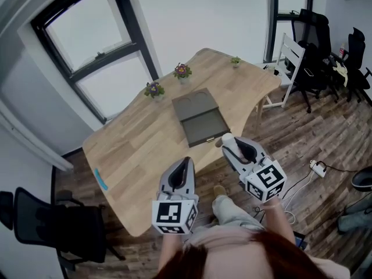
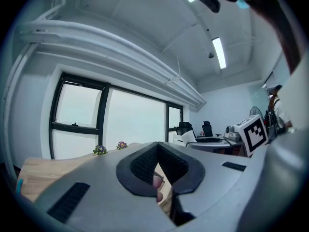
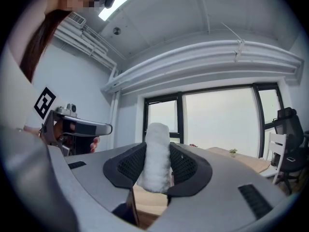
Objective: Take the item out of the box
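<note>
Pale wood table [image 1: 139, 147], curved along its near edge. On it a flat grey-olive box [image 1: 200, 120] lies open with the lid folded back, and its inside looks bare.

Left gripper [image 1: 187, 164] hangs over the near table edge, well short of the box. Its jaws are together and nothing is between them.

Right gripper [image 1: 228, 142] is tilted upward. Its jaws stand wide and are clamped on a white fuzzy roll [image 3: 157, 153], which sits upright between the pads with its top poking past the jaw tips.

Location of the roll: out of the box, raised off the table, near the box's near right corner.

Step, as judged: the removal itself looks done and the carry-away is in hand. The next move calls for bringing the roll to bare wood clear of the box, lowering it until it rests there, then opening the jaws. The fuzzy cover may snag on the pads when they let go.
</note>
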Demonstrator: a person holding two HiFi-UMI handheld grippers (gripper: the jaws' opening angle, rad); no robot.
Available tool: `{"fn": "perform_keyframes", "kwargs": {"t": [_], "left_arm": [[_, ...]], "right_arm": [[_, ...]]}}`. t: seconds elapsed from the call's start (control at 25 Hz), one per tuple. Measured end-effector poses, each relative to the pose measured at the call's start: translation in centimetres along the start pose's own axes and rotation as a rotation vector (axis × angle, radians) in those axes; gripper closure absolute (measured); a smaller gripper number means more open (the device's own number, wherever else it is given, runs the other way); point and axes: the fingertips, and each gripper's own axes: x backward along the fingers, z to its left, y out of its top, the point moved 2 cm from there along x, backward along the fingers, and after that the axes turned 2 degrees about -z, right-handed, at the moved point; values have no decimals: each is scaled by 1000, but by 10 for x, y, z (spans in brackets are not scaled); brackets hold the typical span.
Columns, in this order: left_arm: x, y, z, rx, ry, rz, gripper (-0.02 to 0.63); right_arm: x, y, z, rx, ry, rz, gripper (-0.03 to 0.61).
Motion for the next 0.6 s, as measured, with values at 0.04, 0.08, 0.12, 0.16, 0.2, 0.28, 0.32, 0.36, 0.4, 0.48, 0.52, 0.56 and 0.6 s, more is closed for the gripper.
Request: {"fn": "perform_keyframes", "kwargs": {"t": [0.04, 0.08, 0.12, 0.16, 0.2, 0.28, 0.32, 0.36, 0.4, 0.48, 0.52, 0.56, 0.6], "left_arm": [[2, 0, -1, 1, 0, -1, 612], [4, -1, -2, 2, 1, -3, 611], [6, -1, -3, 4, 3, -4, 611], [7, -1, -3, 7, 5, -6, 611], [8, -2, -2, 12, 6, -8, 612], [9, -3, -2, 24, 9, -13, 612], [9, -4, -1, 28, 11, -14, 611], [10, -4, -1, 32, 12, -15, 612], [10, -5, 0, 35, 13, -17, 612], [10, -5, 2, 40, 13, -20, 612], [9, -6, 2, 43, 13, -20, 612], [9, -6, 3, 45, 13, -19, 612], [8, -7, 3, 47, 12, -18, 612]], "right_arm": [[2, 1, 1, -1, -3, 0, 439], [4, 1, 2, -1, -6, 0, 439], [5, 1, 3, 0, -7, 1, 439], [6, 1, 4, 2, -7, 1, 439], [6, 1, 5, 3, -7, 2, 439], [5, 0, 7, 7, -3, 8, 439], [4, -1, 8, 9, -1, 11, 439], [3, -1, 9, 11, 2, 14, 439], [2, -2, 10, 13, 5, 15, 439], [0, -2, 11, 19, 7, 18, 439], [-1, -1, 12, 24, 7, 22, 439], [-2, -1, 12, 29, 7, 26, 439], [-2, 0, 13, 33, 8, 29, 439]]}}
